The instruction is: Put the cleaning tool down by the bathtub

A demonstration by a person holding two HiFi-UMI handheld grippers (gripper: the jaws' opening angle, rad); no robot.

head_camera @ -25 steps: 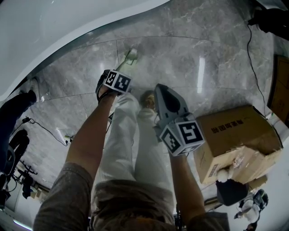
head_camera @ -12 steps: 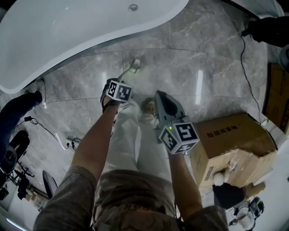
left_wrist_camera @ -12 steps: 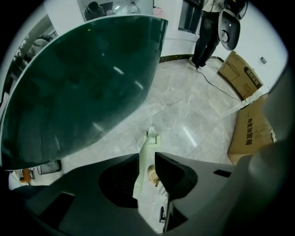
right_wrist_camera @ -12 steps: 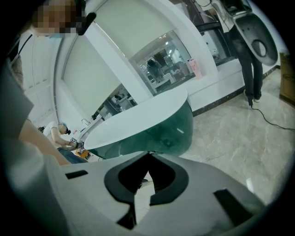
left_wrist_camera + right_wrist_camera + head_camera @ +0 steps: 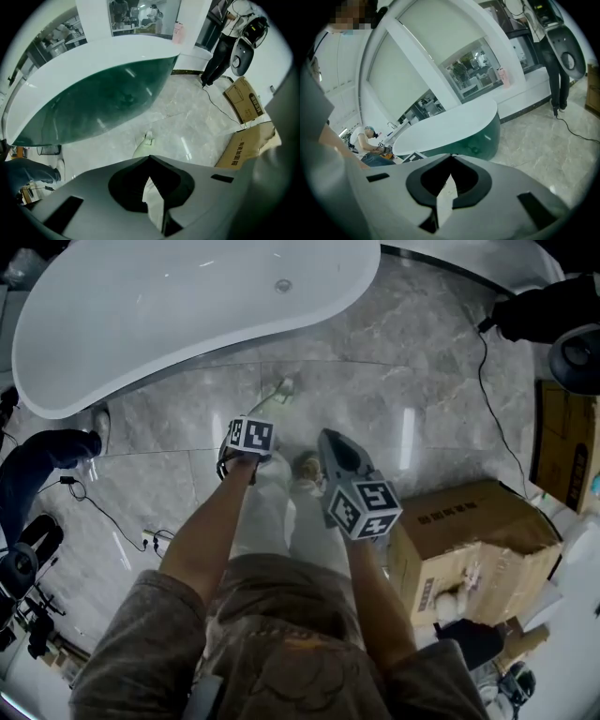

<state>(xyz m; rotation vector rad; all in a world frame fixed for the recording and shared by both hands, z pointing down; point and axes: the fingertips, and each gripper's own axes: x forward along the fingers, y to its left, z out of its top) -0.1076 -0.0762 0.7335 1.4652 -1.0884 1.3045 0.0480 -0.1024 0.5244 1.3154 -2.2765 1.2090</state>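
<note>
Lowering looks like the step in hand: the left gripper (image 5: 151, 187) has its jaws clenched on the handle of the cleaning tool (image 5: 142, 147), whose head sticks out just ahead of them, low over the floor (image 5: 187, 122), with the bathtub (image 5: 93, 98) beyond. Best to ease the head down until it rests, then release gently so nothing skids. The right gripper (image 5: 445, 187) has its jaws pressed together on nothing.

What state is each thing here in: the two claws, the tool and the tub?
left claw: shut on the cleaning tool
right claw: shut, empty
cleaning tool: held, head toward the bathtub, not yet put down
bathtub: empty, no water
</note>
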